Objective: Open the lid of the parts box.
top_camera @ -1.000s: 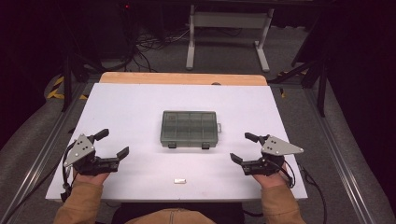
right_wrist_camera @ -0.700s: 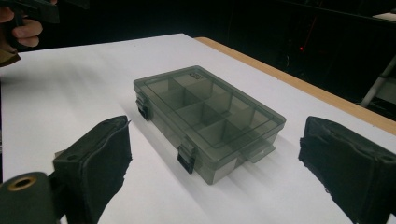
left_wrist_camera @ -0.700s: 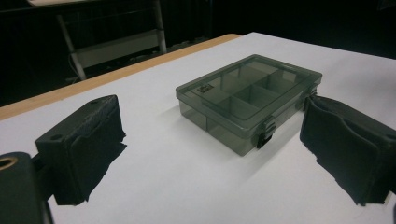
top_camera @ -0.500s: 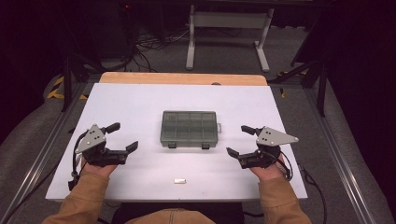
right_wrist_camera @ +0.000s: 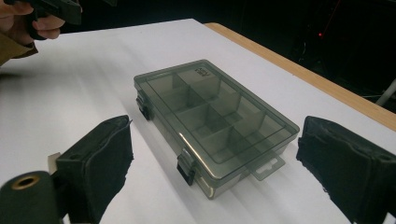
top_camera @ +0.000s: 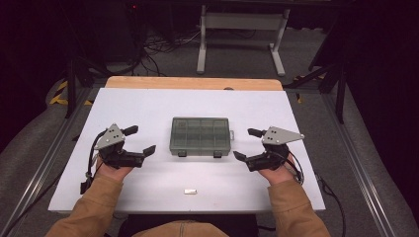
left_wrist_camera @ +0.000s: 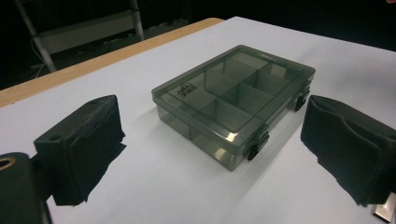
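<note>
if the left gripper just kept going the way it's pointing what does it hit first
Most likely the compartment box: it lies straight ahead between the open jaws of the left gripper, with bare white table before it. Depth is hard to judge; it would probably meet the near corner by the latches.

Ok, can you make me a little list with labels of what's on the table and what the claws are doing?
box: grey see-through plastic box, lid shut, two latches on the near side
box inside: dividers, compartments look empty
small piece: little pale metal piece near the front edge
left claw: open, left of the box, not touching
right claw: open, right of the box, not touching
table: white top
</note>
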A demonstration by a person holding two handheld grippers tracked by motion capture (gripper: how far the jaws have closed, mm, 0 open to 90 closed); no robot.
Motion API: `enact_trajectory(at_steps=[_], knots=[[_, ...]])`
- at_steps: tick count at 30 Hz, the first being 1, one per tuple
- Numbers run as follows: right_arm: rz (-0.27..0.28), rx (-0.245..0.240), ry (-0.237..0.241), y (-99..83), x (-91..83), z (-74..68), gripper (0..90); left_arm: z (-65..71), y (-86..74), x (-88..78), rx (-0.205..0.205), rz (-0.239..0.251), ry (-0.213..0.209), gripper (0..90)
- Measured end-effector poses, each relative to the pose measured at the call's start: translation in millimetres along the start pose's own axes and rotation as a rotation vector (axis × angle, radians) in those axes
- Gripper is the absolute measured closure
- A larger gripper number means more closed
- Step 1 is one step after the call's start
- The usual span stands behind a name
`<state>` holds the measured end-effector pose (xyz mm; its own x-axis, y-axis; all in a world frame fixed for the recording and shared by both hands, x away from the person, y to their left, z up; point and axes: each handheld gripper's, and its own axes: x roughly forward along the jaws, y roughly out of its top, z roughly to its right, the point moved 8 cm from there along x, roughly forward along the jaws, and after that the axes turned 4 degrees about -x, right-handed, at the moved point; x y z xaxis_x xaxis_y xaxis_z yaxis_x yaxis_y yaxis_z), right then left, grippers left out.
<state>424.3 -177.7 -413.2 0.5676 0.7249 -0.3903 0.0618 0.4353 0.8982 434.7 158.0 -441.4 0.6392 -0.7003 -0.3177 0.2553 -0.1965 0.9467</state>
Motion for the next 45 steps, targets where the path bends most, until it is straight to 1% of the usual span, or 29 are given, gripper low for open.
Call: enact_trajectory(at_steps=[4, 8, 11, 13, 20, 23, 25, 26, 27, 28, 31, 33, 35, 38, 39, 43, 45], knots=[[-0.011, -0.001, 0.005, 1.7, 5.5, 2.3, 10.6, 0.3, 3.1, 6.4, -0.004, -0.005, -0.019, 6.4], [-0.019, 0.001, 0.016, 1.7, 10.5, 3.4, 10.6, 0.7, 4.6, 13.9, -0.018, -0.010, -0.033, 5.4], [-0.028, 0.005, 0.024, 1.2, 14.9, 4.2, 10.6, 1.6, 4.8, 20.3, -0.019, -0.017, -0.043, 5.4], [-0.032, 0.006, 0.026, 0.9, 17.0, 4.8, 10.6, 2.0, 4.7, 25.5, -0.013, -0.026, -0.049, 5.4], [-0.026, 0.028, 0.033, -0.3, 26.4, 10.1, 11.2, 1.9, 4.2, 39.6, -0.018, -0.037, -0.063, 5.7], [-0.024, 0.043, 0.049, -1.8, 31.1, 10.5, 11.8, 1.3, 3.3, 44.2, -0.022, -0.046, -0.067, 5.9], [-0.021, 0.054, 0.066, -3.1, 34.4, 9.6, 12.3, 1.5, 1.7, 47.6, -0.032, -0.052, -0.081, 6.7], [-0.019, 0.058, 0.066, -4.0, 35.9, 9.6, 12.4, 1.8, 0.4, 49.4, -0.041, -0.055, -0.097, 6.8], [-0.020, 0.062, 0.069, -5.2, 37.3, 9.5, 12.7, 3.0, -1.3, 51.5, -0.059, -0.059, -0.123, 7.4], [-0.025, 0.066, 0.073, -6.9, 38.8, 9.4, 12.8, 3.3, -2.9, 53.4, -0.068, -0.063, -0.136, 8.4], [-0.038, 0.073, 0.070, -11.0, 40.7, 10.6, 13.0, 4.8, -5.8, 57.2, -0.072, -0.074, -0.146, 9.2], [-0.051, 0.075, 0.065, -14.4, 41.9, 11.5, 13.3, 5.4, -7.2, 58.7, -0.067, -0.083, -0.145, 9.5], [-0.062, 0.080, 0.064, -17.8, 43.1, 12.3, 14.0, 6.0, -9.4, 60.8, -0.053, -0.096, -0.138, 10.0], [-0.089, 0.084, 0.058, -23.7, 45.3, 13.4, 15.5, 6.2, -14.7, 64.1, -0.033, -0.130, -0.132, 11.8], [-0.099, 0.084, 0.056, -26.1, 46.2, 13.8, 16.2, 6.2, -16.1, 65.0, -0.031, -0.138, -0.138, 12.5], [-0.128, 0.105, 0.061, -34.7, 49.1, 14.4, 18.5, 5.2, -22.1, 68.6, -0.052, -0.155, -0.155, 14.8], [-0.141, 0.110, 0.060, -38.6, 50.3, 14.5, 19.3, 5.3, -26.9, 71.0, -0.059, -0.176, -0.165, 16.3]])
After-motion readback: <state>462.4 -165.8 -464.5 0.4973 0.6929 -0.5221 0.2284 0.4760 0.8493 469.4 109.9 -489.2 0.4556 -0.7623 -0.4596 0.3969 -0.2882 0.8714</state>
